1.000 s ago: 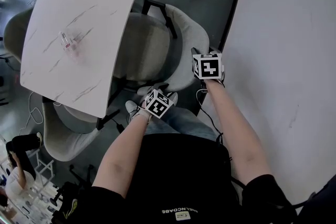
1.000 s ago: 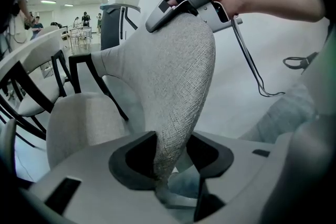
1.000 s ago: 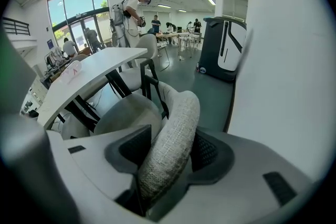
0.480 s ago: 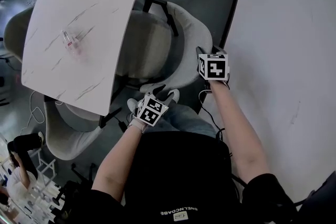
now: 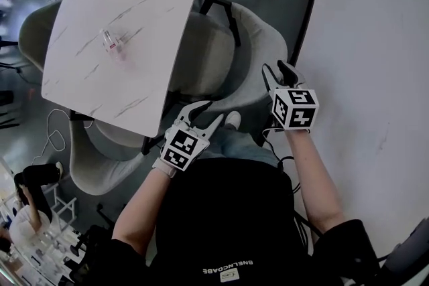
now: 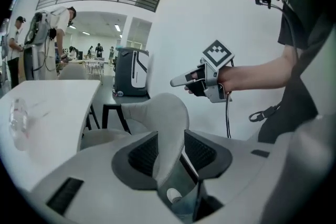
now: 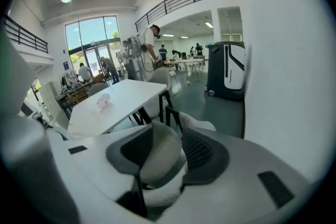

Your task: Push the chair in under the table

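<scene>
With the chair (image 5: pixel 249 50) tucked under the table (image 5: pixel 94 17), the left tool (image 5: pixel 201 114) and right tool (image 5: pixel 279 72) hover clear of its backrest, jaws apart though just narrowed and clamping nothing, as pushing appears complete.

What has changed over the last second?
The left gripper and right gripper both rose away from the chair back. Their jaws have just been closing slightly and grip nothing. The chair stays under the table, which hasn't moved.
</scene>
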`<state>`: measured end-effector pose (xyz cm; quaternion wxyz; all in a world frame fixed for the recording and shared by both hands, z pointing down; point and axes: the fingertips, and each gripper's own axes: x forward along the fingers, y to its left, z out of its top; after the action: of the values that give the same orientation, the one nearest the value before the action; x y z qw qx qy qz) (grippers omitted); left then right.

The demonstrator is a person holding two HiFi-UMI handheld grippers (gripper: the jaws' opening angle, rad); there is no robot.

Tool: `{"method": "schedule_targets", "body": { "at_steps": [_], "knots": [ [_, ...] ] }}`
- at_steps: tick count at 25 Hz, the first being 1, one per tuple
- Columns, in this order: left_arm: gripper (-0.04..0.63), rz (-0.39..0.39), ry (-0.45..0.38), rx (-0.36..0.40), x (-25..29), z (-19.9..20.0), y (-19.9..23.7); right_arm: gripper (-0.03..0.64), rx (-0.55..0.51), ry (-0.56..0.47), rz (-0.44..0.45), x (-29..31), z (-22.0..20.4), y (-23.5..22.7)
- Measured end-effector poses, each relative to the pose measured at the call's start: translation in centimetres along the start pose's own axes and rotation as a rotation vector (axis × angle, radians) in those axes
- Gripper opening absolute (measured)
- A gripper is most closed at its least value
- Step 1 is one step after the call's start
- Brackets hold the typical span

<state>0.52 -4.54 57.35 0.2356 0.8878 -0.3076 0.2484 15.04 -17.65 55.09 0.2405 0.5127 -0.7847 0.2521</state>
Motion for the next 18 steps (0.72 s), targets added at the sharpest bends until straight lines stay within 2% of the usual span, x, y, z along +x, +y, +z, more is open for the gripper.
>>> {"method": "schedule_targets", "body": {
  "at_steps": [4, 8, 13, 18],
  "knots": [
    [0.149, 0.013, -0.092, 0.038, -5.1, 3.2, 0.4, 0.132, -0.03, -0.114, 0.082, -3.3, 3.2, 5.0],
    [0.144, 0.027, -0.198, 0.072, -10.5, 6.1, 0.1, 0.086, -0.055, -0.164, 0.159, -6.5, 5.0, 9.8],
    [0.132, 0.076, -0.299, 0.079, -16.5, 8.5, 0.2, 0.06, -0.087, -0.24, 0.249, -10.4, 7.2, 15.1],
    [0.087, 0.122, -0.386, 0.044, -21.6, 9.8, 0.3, 0.057, -0.115, -0.305, 0.308, -13.3, 9.1, 19.0]
  ]
}}
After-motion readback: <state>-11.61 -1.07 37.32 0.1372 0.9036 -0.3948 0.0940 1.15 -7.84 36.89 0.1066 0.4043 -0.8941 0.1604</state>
